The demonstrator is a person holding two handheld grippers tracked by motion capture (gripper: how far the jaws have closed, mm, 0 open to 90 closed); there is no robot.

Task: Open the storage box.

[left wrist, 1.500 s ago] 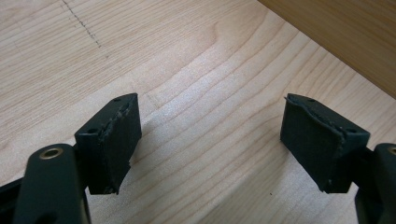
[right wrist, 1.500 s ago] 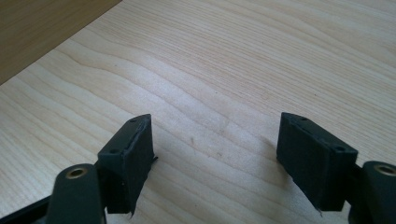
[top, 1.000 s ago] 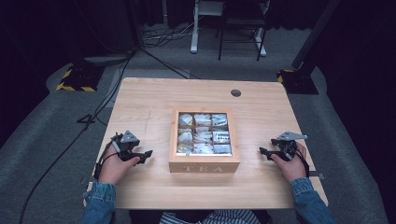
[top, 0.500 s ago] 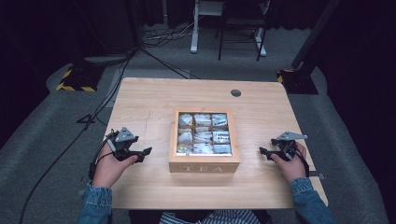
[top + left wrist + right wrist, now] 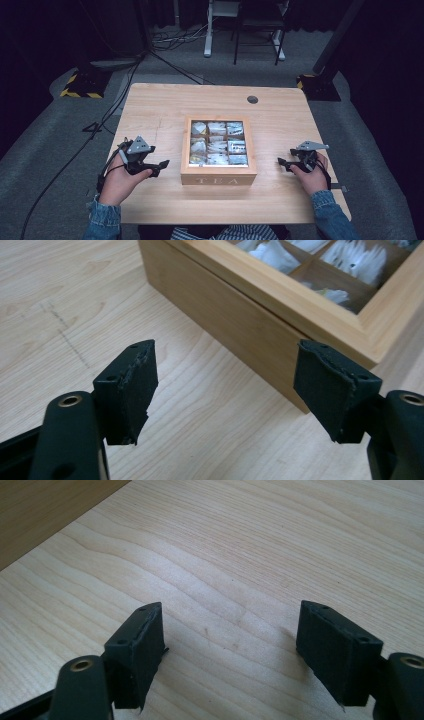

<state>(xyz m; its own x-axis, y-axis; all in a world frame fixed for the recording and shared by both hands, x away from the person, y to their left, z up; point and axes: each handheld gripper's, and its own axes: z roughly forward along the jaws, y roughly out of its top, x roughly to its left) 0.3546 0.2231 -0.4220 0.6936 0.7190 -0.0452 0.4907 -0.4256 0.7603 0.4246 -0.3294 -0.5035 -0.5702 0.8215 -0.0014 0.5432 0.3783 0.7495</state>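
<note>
Since the earlier high view, my left gripper [image 5: 159,165] has risen off the table and drawn closer to the tea box [image 5: 218,172], while my right gripper [image 5: 283,163] has kept its place. Left gripper: jaws wide apart, nothing between them, tips pointing at the near left corner of the box. In the left gripper view, my left gripper [image 5: 226,385] frames bare tabletop, with the box's wooden side wall [image 5: 235,320] just ahead and its corner just behind the right-hand pad [image 5: 330,385]; beyond the frame of the lid, white tea bags [image 5: 272,252] lie in their compartments. Right gripper: jaws likewise standing apart and empty, low over the table [image 5: 165,107], tips pointing toward the box's right side with a gap of tabletop in between. In the right gripper view, my right gripper [image 5: 230,645] looks across pale wood grain [image 5: 280,550], and a darker wooden face [image 5: 45,510] fills the far left corner. The box, lettered TEA on its near face, sits between my two grippers.
</note>
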